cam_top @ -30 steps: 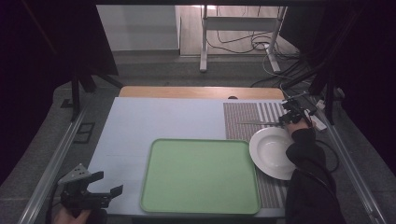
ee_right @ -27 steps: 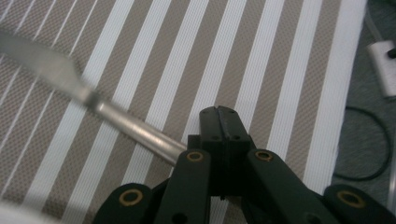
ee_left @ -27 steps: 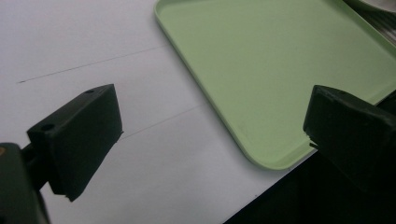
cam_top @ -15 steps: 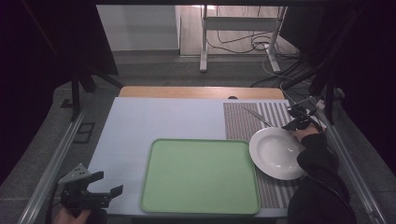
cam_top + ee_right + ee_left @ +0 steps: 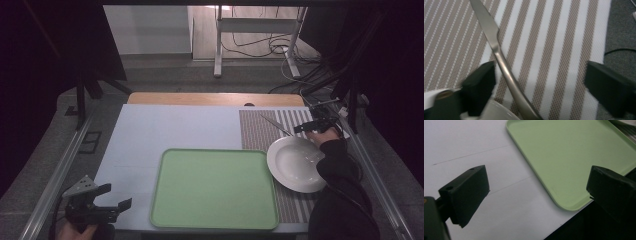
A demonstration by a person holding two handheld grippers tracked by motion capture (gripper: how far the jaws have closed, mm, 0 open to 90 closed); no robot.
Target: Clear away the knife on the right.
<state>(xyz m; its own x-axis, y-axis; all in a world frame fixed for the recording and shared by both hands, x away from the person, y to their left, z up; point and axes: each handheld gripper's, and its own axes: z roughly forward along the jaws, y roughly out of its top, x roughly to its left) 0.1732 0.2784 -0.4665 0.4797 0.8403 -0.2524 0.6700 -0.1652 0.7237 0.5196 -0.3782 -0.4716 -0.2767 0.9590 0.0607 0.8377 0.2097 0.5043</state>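
A steel table knife (image 5: 276, 126) lies slantwise on the striped placemat (image 5: 260, 131), its handle end resting at the rim of the white deep plate (image 5: 295, 162). My right gripper (image 5: 309, 120) is at that handle end. Its jaws have just been opening and now stand wide, with the knife (image 5: 499, 55) between them and touching neither pad. The plate's rim (image 5: 496, 110) shows at the bottom of the right gripper view. My left gripper (image 5: 117, 196) hovers open and empty at the table's front left corner, beside the green tray (image 5: 215, 187).
The tray (image 5: 574, 157) is bare and takes up the front middle of the white table top (image 5: 175, 125). The mat (image 5: 554, 50) ends near the right table edge, with cables and grey floor beyond. A wooden strip (image 5: 215, 98) borders the far edge.
The right gripper carried the knife a little toward the plate, tilted it, and let it go; its jaws now stand apart. The left gripper has not moved.
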